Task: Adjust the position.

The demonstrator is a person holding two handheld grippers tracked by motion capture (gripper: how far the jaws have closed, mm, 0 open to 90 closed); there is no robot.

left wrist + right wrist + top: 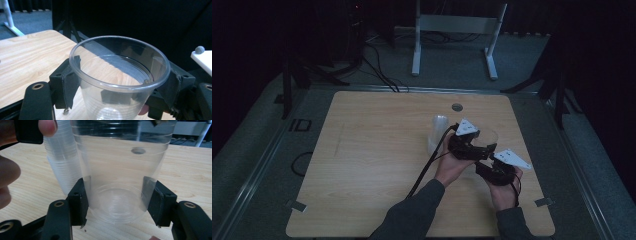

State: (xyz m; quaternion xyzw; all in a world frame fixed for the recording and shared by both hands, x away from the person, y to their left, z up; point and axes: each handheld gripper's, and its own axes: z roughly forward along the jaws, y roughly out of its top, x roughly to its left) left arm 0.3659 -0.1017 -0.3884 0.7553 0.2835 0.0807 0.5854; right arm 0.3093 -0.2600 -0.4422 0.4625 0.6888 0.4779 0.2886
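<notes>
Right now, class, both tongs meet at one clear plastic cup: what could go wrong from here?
1. The left tongs clamp the thin clear cup just below its rim; squeezing harder might buckle or crack it.
2. The right tongs flank the cup's base. Pulling the two apart unevenly could twist the cup or let it slip.
3. The stack of cups stands close behind. A sideways swing might topple it onto the table.
</notes>
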